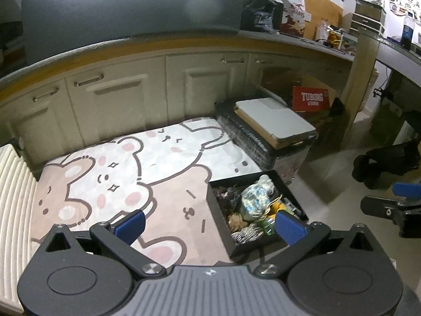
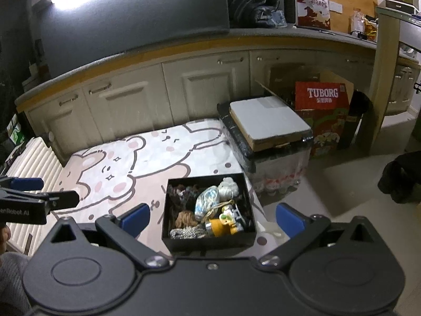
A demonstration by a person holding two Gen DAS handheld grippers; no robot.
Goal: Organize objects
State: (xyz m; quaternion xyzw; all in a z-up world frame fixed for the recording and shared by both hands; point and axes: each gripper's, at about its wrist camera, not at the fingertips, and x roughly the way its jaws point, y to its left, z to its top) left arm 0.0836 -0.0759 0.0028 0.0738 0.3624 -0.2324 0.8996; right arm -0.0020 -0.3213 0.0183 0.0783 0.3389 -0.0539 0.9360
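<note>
A black open box (image 2: 210,239) sits at the near right corner of a cartoon bear mat (image 2: 147,158). It holds several small things: a blue-white bundle (image 2: 206,201), a yellow toy (image 2: 222,226), a striped cord (image 2: 184,233), dark yarn. The box also shows in the left wrist view (image 1: 219,221). My right gripper (image 2: 213,218) is open and empty, with the box just ahead between its blue pads. My left gripper (image 1: 210,223) is open and empty, over the mat left of the box.
A wrapped crate with a grey board (image 2: 268,123) stands behind the box. A red Tuborg carton (image 2: 322,102) is at the back right. Cream cabinets (image 2: 131,100) line the back. A ribbed white cushion (image 1: 13,197) lies left of the mat.
</note>
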